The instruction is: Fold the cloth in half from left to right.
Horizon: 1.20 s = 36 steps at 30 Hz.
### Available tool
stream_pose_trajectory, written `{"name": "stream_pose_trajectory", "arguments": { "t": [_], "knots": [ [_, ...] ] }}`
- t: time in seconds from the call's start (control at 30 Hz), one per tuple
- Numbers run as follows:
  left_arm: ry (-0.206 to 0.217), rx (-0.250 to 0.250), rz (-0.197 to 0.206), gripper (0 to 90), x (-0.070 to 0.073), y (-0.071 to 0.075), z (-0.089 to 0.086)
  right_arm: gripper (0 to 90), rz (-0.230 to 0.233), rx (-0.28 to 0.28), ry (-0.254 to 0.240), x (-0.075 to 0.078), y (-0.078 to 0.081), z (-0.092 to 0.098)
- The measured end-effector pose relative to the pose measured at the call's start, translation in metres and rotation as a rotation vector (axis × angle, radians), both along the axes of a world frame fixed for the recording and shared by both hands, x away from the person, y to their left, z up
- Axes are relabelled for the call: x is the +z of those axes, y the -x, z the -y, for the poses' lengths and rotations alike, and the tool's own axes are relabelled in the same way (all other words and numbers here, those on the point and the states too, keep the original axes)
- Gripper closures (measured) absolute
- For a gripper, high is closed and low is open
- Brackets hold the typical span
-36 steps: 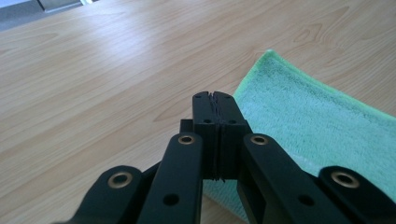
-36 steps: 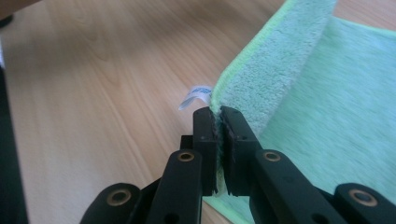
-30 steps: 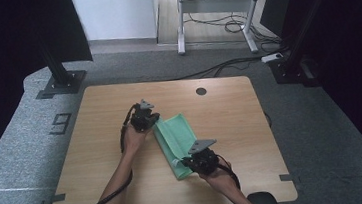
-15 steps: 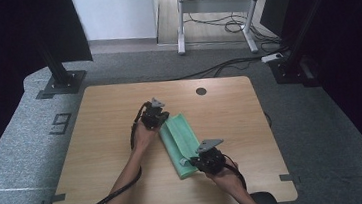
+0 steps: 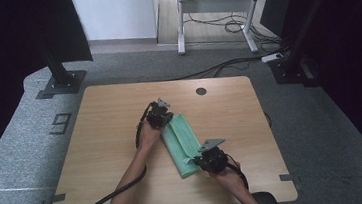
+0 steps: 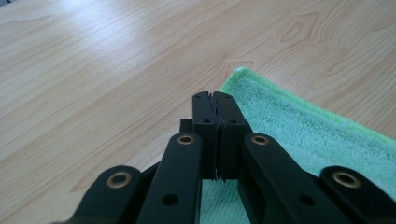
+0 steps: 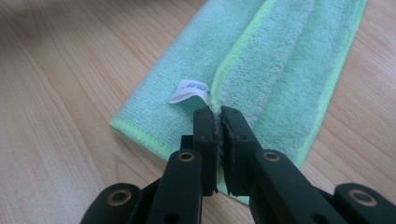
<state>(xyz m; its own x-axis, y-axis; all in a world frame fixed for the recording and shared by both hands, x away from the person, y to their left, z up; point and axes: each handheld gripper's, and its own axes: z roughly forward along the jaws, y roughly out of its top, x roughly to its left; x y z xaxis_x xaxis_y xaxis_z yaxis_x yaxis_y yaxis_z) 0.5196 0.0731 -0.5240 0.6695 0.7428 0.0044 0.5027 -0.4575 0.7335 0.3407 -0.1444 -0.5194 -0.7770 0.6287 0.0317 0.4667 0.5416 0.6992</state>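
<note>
One green towel (image 5: pixel 182 144), folded into a long strip, lies slantwise near the middle of the wooden worktop (image 5: pixel 106 124); nothing else rests on the wood beside it, and one round cable hole (image 5: pixel 201 91) sits near the far edge. Two forearms come in from the near side, each carrying one hand-held gripper. The left hand-held gripper (image 5: pixel 160 115) is at the strip's far end, its jaws clenched; in the left gripper view (image 6: pixel 215 100) the pads meet just over the towel's corner, and whether any cloth is caught between them cannot be told. The right hand-held gripper (image 5: pixel 209 158) is at the near end, clenched too; in the right gripper view (image 7: pixel 218 114) its tips pinch the folded edge where two lime hems meet, right beside one small white label (image 7: pixel 189 90). Each gripper trails one black cable. Around the worktop the grey floor (image 5: pixel 18 158) carries a marked figure (image 5: pixel 60 123), two black stand bases (image 5: pixel 61 83), one at either far corner, and a second desk (image 5: pixel 215 8) behind, with loose cables under it.
</note>
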Motion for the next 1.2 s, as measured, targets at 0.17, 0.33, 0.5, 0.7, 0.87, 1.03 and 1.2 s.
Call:
{"name": "stream_pose_trajectory", "arguments": {
  "t": [0.17, 0.33, 0.5, 0.7, 0.87, 1.03, 1.2],
  "knots": [
    [-0.024, -0.006, -0.006, 87.1, -0.005, -0.003, 0.005, 84.4, -0.011, -0.005, 0.005, -0.003, -0.002, 0.002],
    [-0.051, 0.022, 0.019, 70.6, -0.008, -0.002, 0.004, 84.1, -0.025, -0.004, 0.015, -0.007, -0.003, 0.002],
    [-0.007, 0.023, 0.033, 44.2, 0.004, 0.000, -0.005, 83.5, -0.033, -0.010, 0.016, -0.009, -0.004, 0.004],
    [0.030, -0.013, 0.016, 25.4, 0.021, 0.017, -0.016, 82.5, -0.040, -0.014, 0.017, -0.011, -0.005, 0.005],
    [0.005, -0.030, 0.013, 18.4, 0.017, 0.046, -0.022, 82.0, -0.040, -0.014, 0.016, -0.011, -0.005, 0.006],
    [-0.001, -0.025, -0.016, 15.4, 0.004, 0.071, -0.027, 81.4, -0.038, -0.018, 0.013, -0.011, -0.005, 0.007],
    [-0.062, -0.033, -0.024, 15.3, -0.011, 0.083, -0.027, 79.3, -0.041, -0.022, 0.013, -0.011, -0.005, 0.007]
  ]
}}
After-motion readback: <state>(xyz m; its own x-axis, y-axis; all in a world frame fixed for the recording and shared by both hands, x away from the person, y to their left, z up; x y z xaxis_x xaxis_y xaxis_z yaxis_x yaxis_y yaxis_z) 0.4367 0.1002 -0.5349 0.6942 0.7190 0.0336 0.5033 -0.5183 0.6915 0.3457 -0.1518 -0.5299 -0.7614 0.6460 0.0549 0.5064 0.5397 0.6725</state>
